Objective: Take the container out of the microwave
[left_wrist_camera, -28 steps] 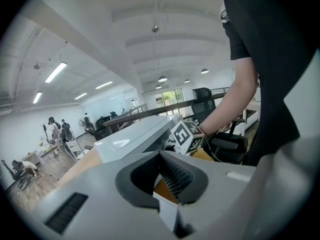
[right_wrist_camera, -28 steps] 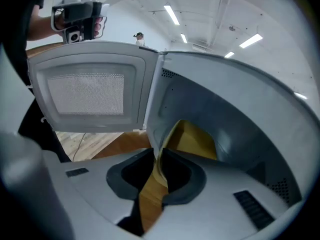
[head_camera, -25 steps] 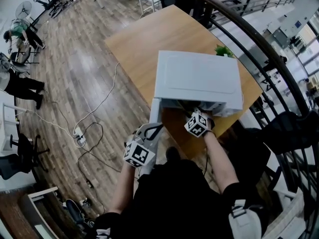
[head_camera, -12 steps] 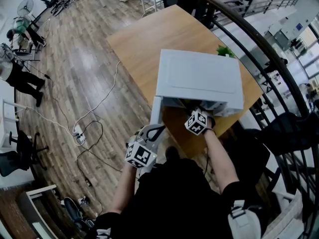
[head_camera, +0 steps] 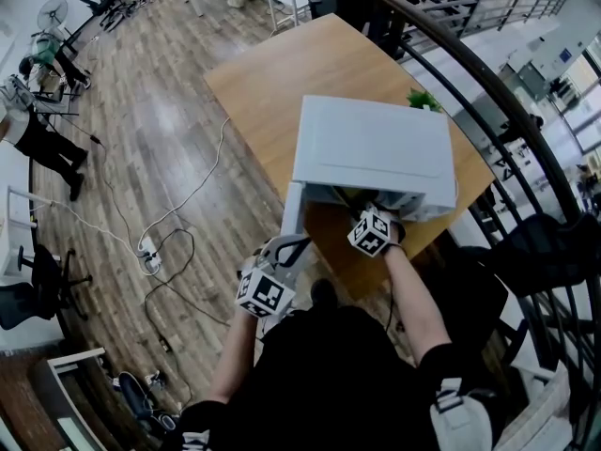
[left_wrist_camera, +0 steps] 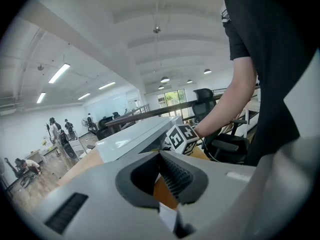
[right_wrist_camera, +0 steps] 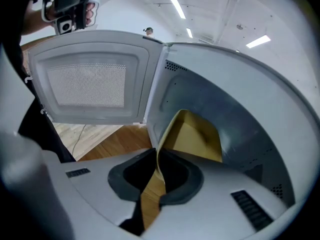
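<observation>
**Right gripper on the container, inside the open microwave**

Left gripper (left_wrist_camera: 160, 159): jaws slightly apart, nothing between them, held near the swung-open door (right_wrist_camera: 90, 79). Centre: white microwave (head_camera: 374, 144) on a wooden table (head_camera: 272, 73). Right gripper (right_wrist_camera: 159, 156): reaching into the cavity, jaws pinching the rim of the tan container (right_wrist_camera: 192, 136), which sits inside the microwave.
</observation>
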The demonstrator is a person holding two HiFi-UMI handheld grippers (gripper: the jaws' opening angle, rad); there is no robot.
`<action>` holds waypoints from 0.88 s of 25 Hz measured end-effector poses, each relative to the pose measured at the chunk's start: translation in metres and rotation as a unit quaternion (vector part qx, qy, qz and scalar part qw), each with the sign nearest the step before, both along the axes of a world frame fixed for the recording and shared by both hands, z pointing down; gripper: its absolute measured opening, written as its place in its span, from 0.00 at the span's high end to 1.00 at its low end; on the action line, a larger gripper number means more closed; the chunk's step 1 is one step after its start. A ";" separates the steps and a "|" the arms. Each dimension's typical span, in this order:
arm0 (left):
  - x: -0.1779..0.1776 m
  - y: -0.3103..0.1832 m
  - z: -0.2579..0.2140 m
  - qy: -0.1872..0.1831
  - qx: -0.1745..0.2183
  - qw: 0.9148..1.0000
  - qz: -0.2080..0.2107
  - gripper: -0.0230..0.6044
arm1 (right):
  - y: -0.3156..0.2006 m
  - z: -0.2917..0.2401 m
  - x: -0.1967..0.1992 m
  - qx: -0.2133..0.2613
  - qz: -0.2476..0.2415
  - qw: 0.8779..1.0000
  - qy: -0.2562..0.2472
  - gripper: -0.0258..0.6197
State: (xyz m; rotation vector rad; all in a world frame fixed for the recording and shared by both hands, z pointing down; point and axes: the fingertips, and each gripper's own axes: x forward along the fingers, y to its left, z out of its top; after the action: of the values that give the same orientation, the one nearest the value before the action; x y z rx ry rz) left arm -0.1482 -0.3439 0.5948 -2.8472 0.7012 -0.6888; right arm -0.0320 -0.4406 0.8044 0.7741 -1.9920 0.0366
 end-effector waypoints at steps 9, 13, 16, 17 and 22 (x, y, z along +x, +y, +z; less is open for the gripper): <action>0.013 0.011 -0.008 0.001 0.013 1.000 -0.005 0.96 | 0.013 -0.012 0.008 0.007 -0.002 1.000 -0.009 0.92; 0.016 0.021 -0.010 -0.001 0.013 1.000 -0.014 0.96 | 0.025 -0.013 0.013 0.008 -0.005 1.000 -0.014 0.92; 0.020 0.029 -0.014 0.000 0.016 1.000 -0.022 0.96 | 0.032 -0.018 0.017 0.015 -0.010 1.000 -0.019 0.92; 0.023 0.031 -0.015 0.000 0.017 1.000 -0.024 0.96 | 0.035 -0.020 0.019 0.017 -0.013 1.000 -0.020 0.92; 0.037 0.049 -0.022 -0.002 0.022 0.999 -0.031 0.96 | 0.052 -0.024 0.034 0.015 -0.019 1.000 -0.015 0.92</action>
State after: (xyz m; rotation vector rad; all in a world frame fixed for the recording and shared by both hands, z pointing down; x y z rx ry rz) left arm -0.1117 -0.2951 0.5730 -2.7945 0.7963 -0.6780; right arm 0.0020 -0.3884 0.7804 0.7575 -2.0402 -0.0035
